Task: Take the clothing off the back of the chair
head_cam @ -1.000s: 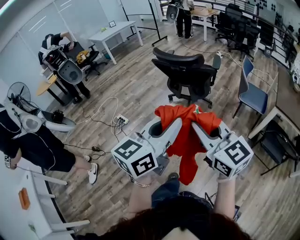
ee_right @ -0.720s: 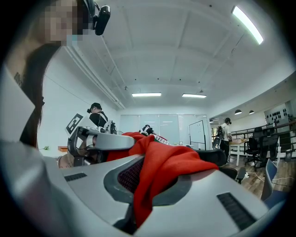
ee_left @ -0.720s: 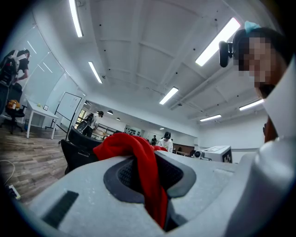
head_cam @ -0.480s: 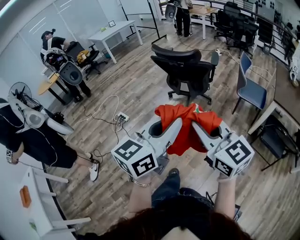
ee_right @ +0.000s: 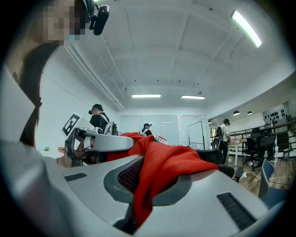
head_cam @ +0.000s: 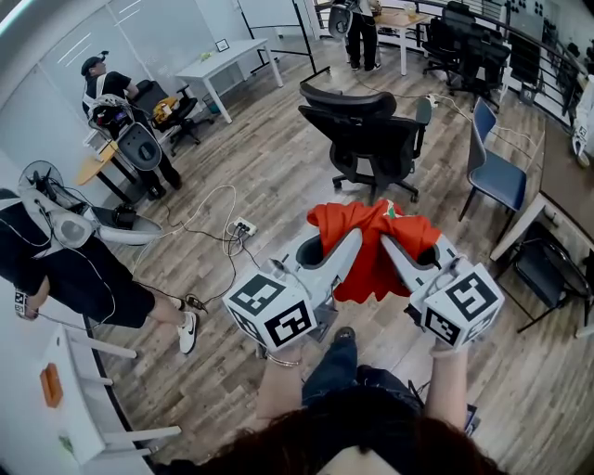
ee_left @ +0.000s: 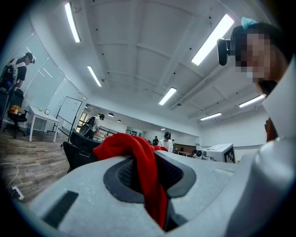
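Observation:
A red garment (head_cam: 373, 249) hangs in the air between both grippers, well clear of the black office chair (head_cam: 367, 130) farther off. My left gripper (head_cam: 348, 243) is shut on its left part, with red cloth (ee_left: 143, 166) pinched between the jaws. My right gripper (head_cam: 388, 246) is shut on its right part, the fabric (ee_right: 159, 173) draped over and squeezed in its jaws. The rest of the garment sags below the jaws in the head view. The chair's back (head_cam: 348, 97) is bare.
A blue chair (head_cam: 497, 176) and a table edge (head_cam: 548, 213) stand at the right. A power strip with cables (head_cam: 243, 230) lies on the wood floor at left. People stand at left (head_cam: 56, 269) and at the far desks (head_cam: 362, 28). A white table (head_cam: 227, 60) is at the back.
Both grippers, still holding the red garment, have drawn back from the black chair, which now sits farther up in the head view. The hanging tail of the garment has gathered up shorter.

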### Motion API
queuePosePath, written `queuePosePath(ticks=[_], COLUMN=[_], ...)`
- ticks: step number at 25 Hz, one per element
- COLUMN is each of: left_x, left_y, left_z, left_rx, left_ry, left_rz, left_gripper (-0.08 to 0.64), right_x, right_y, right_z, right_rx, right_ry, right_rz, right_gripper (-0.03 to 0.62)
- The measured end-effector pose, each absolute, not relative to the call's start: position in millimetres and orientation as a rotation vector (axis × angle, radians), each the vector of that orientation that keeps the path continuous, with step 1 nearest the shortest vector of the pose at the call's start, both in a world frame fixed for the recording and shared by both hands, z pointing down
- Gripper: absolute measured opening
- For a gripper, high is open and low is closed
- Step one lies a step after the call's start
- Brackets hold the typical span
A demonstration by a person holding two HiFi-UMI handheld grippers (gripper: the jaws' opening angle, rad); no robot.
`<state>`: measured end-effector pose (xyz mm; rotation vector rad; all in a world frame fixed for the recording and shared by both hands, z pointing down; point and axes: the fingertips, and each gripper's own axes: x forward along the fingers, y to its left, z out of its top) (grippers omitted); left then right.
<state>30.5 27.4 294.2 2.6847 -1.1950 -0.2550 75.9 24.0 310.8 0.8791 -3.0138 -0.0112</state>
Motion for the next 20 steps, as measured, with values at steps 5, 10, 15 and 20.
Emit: queuePosePath(ticks=[5, 10, 15, 20], left_x=[31.5, 29.1, 27.0, 28.6], left_y=[34.6, 43.5, 48.9, 48.7], left_z=[294.6, 293.3, 292.3, 291.1], left_rx=[2.685, 2.687, 2.688, 2.692], left_ry=[-1.195, -1.210, -1.213, -1.208], left_rz=[-0.254, -0.250, -0.252, -0.252], left_gripper=[0.069, 0.069, 0.069, 0.069], right_x=[77.2, 73.7, 72.2, 74.4], right_y=[31.8, 40.8, 46.9, 46.6], right_z=[310.7, 309.5, 309.0, 307.1], right_rx=[0.874, 0.863, 0.861, 0.869], right_ry=[-3.014, -3.019, -3.020, -3.019], right_rz=[-0.009, -0.005, -0.002, -0.011], right_gripper=[0.026, 0.026, 0.025, 0.025])
